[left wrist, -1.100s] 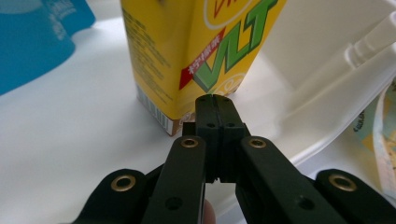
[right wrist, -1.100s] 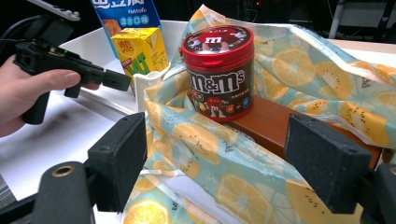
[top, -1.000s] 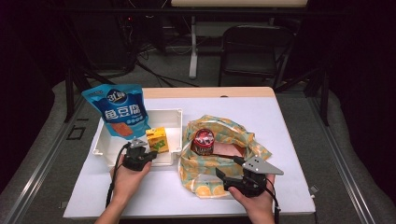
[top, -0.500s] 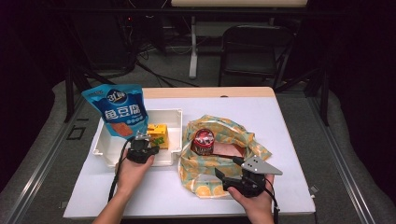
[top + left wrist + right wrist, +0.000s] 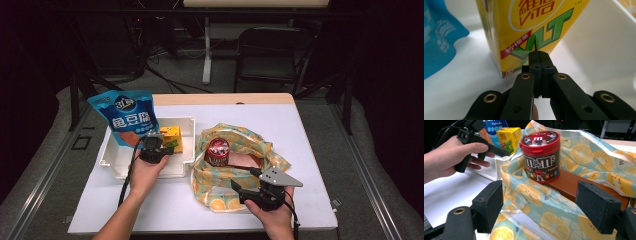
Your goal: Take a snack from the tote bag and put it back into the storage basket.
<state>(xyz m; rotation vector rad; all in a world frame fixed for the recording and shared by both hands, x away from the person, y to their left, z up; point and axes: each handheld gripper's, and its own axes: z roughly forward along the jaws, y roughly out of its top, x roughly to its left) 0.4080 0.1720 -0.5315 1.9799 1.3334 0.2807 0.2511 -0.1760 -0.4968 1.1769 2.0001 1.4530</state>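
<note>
A white desk (image 5: pixel 310 150) stands in a dark room. In the white tray (image 5: pixel 187 125), the left claw (image 5: pixel 537 56) is pinched closed, empty, right at the yellow lemon tea carton (image 5: pixel 524 27). It likely must open before grasping. The right claw (image 5: pixel 549 202) gapes wide near the fruit-print bag (image 5: pixel 584 152) holding an M&M's tub (image 5: pixel 540 157).

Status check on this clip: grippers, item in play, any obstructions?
Left hand-held gripper shut, tips at yellow drink carton in white tray. Right hand-held gripper open, aimed at candy tub in fruit-print bag. Blue snack pouch beside carton.
</note>
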